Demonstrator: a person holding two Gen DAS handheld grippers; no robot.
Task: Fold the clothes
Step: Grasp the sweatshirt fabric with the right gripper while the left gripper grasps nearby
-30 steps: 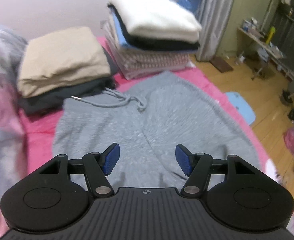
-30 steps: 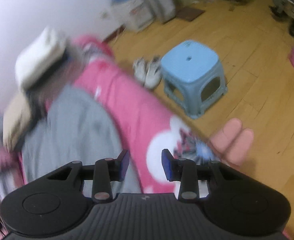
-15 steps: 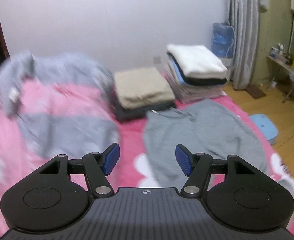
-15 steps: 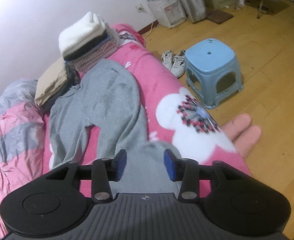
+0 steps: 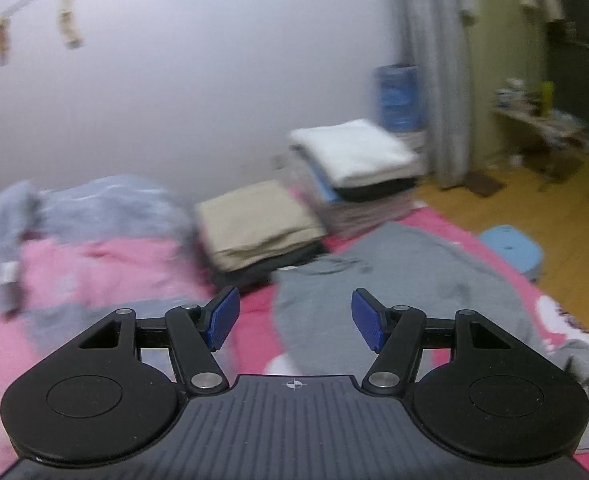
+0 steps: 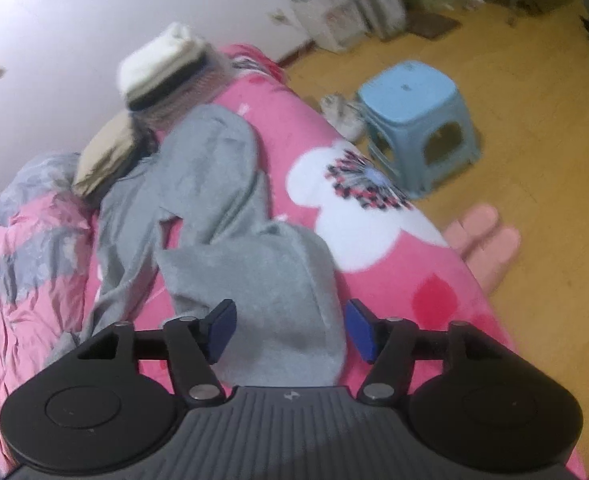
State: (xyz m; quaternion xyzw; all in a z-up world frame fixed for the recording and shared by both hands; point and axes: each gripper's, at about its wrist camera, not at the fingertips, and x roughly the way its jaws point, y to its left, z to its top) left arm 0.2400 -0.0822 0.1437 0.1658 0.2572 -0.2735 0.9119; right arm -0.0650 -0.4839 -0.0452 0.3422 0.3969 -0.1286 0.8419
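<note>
Motion blur smears both views, and the right gripper [image 6: 290, 330] body hides the cuff of the grey sweatpants [image 6: 214, 216]. They sprawl rumpled on the pink bed [image 6: 374, 240]. Both grippers, left gripper [image 5: 295, 319] included, gape empty.

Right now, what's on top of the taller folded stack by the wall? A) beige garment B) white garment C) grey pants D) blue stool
B: a white garment lies on top of the taller stack, with dark and blue layers under it; the beige garment tops the lower stack beside it, and the grey pants lie unfolded on the bed.
</note>
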